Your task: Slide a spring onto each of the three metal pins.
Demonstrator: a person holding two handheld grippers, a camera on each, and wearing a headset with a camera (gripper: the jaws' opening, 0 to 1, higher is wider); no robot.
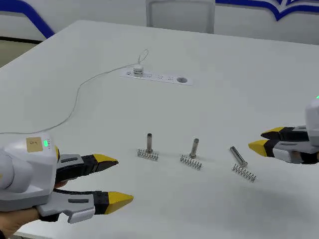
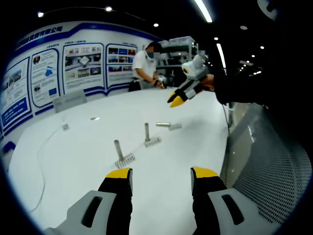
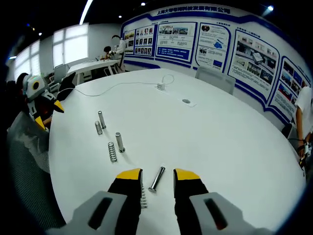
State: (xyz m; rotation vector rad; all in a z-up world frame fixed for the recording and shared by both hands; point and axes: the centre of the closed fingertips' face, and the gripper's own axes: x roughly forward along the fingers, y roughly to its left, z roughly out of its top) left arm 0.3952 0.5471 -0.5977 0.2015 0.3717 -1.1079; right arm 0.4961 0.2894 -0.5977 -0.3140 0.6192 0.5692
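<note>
Left claw (image 1: 122, 179) and right claw (image 1: 257, 139) both spread, well apart; pins (image 1: 149, 142) and loose springs (image 1: 148, 155) between them.

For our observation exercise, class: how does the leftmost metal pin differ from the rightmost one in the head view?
The leftmost pin stands upright; the rightmost pin lies on its side. The leftmost pin is nearer the left gripper, the rightmost pin nearer the right gripper. Both are bare, with the left spring and the right spring lying loose beside them.
</note>
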